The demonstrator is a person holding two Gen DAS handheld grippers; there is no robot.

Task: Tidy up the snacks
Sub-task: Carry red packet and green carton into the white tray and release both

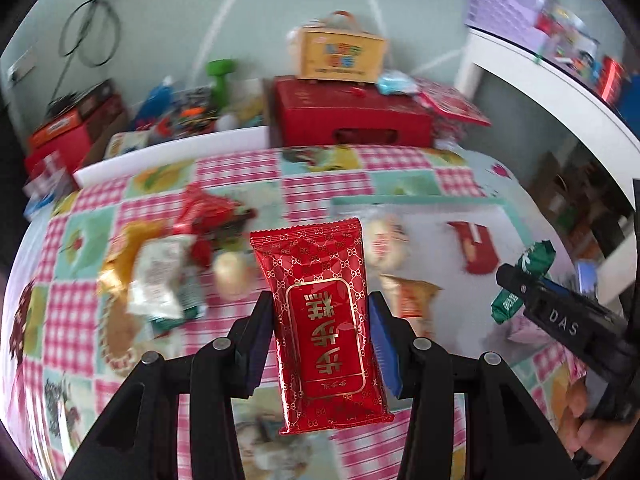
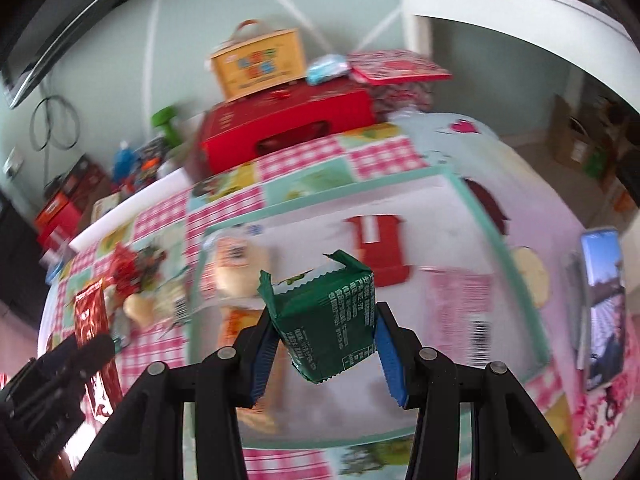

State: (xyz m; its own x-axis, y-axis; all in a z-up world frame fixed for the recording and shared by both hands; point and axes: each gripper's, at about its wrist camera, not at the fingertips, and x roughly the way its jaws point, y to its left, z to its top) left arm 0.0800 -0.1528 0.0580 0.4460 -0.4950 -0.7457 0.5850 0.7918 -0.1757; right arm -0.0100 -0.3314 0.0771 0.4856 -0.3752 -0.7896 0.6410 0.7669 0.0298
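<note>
Surface: table covered with pink-check patchwork tablecloth [image 1: 320, 168]. White tray with mint rim [image 2: 472, 196] lies on it. Loose pile of snack packets [image 1: 172, 264] sits on the cloth, left of the tray. Red box [image 1: 348, 114] at the far edge. Phone [image 2: 602, 304] lies on the cloth, right of the tray.

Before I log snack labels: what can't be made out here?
- Loose snack pile, left wrist view: motion blur smears the labels.
- Snacks on the white tray, right wrist view: blurred, partly behind the green packet.
- Red packet: its back faces away.
</note>
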